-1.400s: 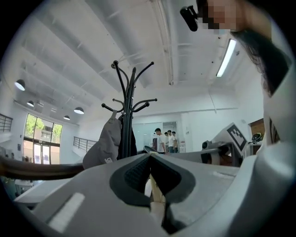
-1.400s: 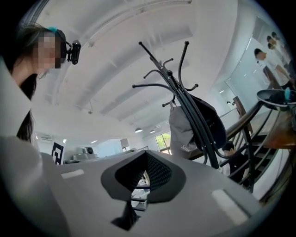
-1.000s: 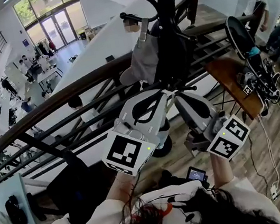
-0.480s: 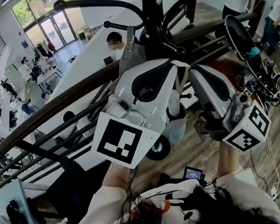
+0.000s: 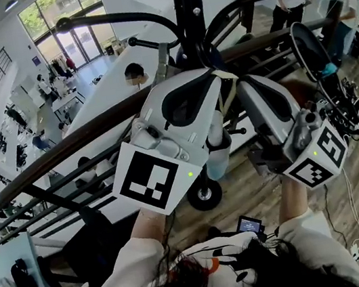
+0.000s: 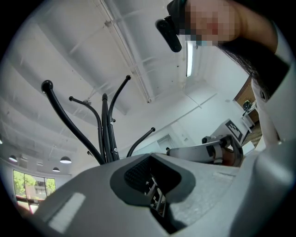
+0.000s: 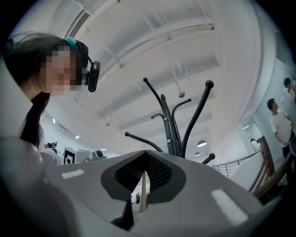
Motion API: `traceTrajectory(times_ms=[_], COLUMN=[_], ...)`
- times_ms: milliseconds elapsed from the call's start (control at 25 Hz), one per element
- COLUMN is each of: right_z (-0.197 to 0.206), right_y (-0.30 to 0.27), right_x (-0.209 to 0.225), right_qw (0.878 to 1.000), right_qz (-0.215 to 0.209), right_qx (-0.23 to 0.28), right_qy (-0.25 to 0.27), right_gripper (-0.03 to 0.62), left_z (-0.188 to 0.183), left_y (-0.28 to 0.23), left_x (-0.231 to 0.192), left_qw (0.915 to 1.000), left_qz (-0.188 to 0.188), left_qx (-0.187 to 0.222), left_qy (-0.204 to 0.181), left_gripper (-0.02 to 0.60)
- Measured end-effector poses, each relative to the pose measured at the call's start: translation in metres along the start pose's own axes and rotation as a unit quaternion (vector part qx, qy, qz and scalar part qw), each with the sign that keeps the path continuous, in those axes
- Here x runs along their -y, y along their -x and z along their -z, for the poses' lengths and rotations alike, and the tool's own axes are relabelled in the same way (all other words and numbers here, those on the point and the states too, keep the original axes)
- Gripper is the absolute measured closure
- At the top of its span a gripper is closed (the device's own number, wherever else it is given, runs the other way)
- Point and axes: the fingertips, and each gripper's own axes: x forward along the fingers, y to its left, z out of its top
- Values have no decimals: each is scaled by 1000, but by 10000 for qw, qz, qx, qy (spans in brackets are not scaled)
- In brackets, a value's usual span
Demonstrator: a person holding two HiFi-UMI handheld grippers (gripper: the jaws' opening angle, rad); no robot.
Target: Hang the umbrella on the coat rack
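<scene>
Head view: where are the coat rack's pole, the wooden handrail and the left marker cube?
coat rack pole [image 5: 186, 1], head view, black upright shaft
wooden handrail [image 5: 64, 149], head view, curved top surface
left marker cube [image 5: 155, 181], head view, its patterned face

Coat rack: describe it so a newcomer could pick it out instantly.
Find the dark curved railing overlooking the hall. The coat rack rises this side of it, centre frame: a black pole. Unlike the railing's straight bars, its arms sweep up and outward to ball tips.
</scene>
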Motion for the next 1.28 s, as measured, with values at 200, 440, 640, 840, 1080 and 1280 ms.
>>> traceTrajectory(times_ms=[200,440,640,840,1080,1280], right_z=[6,28,38,48,60,61], right_y=[-3,-13,-20,-25,-34,-36], right_x=[11,25,33,45,55,56], right_qw=[10000,9994,9988,9984,9978,9975], right_qz=[-2,7,-23,-12,9,-33], right_qx=[-19,-243,-283,-375,-382,-278], right_qy=[-73,-229,-404,-435,-541,-649], right_gripper=[572,571,571,571,571,571], left_z=[6,30,42,58,70,71], left_y=[-5,-10,-11,-16,-21,-23], left_x=[-3,-11,-15,-22,-31,-33], left_qw=[9997,9990,9987,9984,9986,9991], left_qz=[-37,-95,-72,-177,-179,-154], left_qx=[-153,-406,-496,-518,-436,-259], left_qy=[-197,-145,-74,133,225,303], left_gripper=[581,580,580,580,580,578])
